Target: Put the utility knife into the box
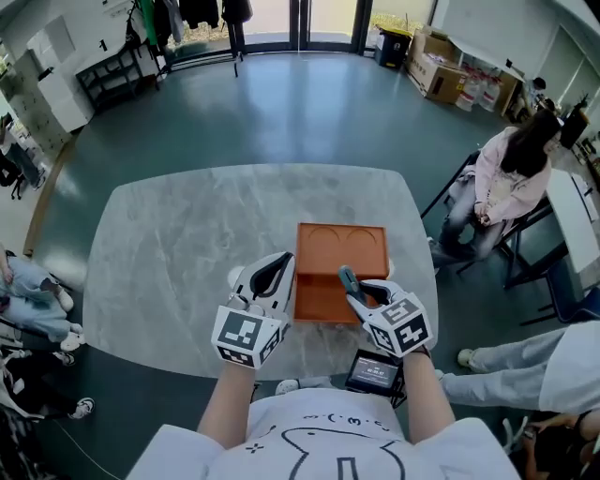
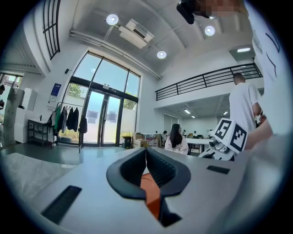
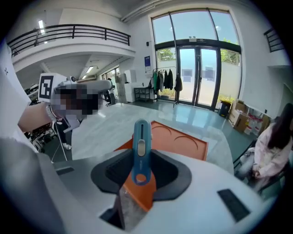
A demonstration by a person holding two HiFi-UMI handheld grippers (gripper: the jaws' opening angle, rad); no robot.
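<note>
- Person's white shirt [image 1: 309, 436] at the bottom of the head view, forearms reaching out over the near table edge.
- Small black device with a lit screen [image 1: 375, 372] just below the right wrist.
- Left gripper [image 1: 281, 267]: jaws closed tip to tip, nothing in them. Left gripper view shows only a strip of orange through the gap behind the tips. Marker cube [image 1: 246, 337] sits at its rear.
- It is just beside the left edge of the orange box [image 1: 342, 246]; can't tell if it touches.
- Right gripper [image 1: 361, 298]: jaws clamped on the utility knife [image 3: 140, 141], tilted downward. Its own marker cube [image 1: 405, 325] sits behind.
- Utility knife: blue body, slider on top, hole near the back end. It sticks forward out of the jaws over the near part of the box, held in the air and not inside the box.
- Orange box: lies open and flat on the grey marbled table [image 1: 187, 244], right of centre. The far half shows two curved marks.
- Beyond the table on the right, a seated person in a pink top [image 1: 506, 178].
- Farther back: cardboard boxes [image 1: 448, 67], a black shelf [image 1: 112, 75] on the left, glass doors [image 1: 300, 19] at the far wall.
</note>
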